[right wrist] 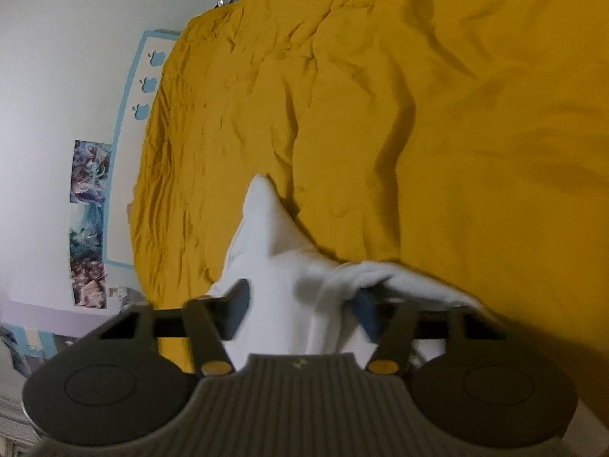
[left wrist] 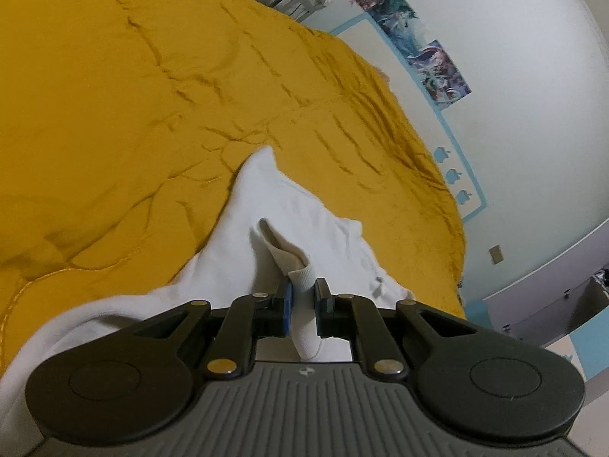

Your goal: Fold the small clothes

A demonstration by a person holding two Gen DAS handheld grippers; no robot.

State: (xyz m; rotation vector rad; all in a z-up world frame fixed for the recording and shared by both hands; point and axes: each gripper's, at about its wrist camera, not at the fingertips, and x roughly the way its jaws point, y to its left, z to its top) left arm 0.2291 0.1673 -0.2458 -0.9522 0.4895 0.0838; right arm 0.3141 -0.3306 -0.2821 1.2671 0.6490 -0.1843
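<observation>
A small white garment [left wrist: 289, 213] lies on the mustard-yellow bedspread [left wrist: 133, 95]. My left gripper [left wrist: 302, 297] is shut on a ribbed white edge of the garment, which passes between its blue-padded jaws. In the right wrist view the same white garment [right wrist: 281, 251] runs up between the jaws of my right gripper [right wrist: 300, 304]. Those jaws stand wide apart with cloth between them and a fold draped over the right finger [right wrist: 365, 308]. The view is blurred, so I cannot tell whether the pads press the cloth.
The yellow bedspread [right wrist: 437, 133] is wrinkled and fills most of both views. A white wall with posters [left wrist: 437, 64] and a blue border borders the bed. A grey dresser [left wrist: 552, 304] stands past the bed's edge.
</observation>
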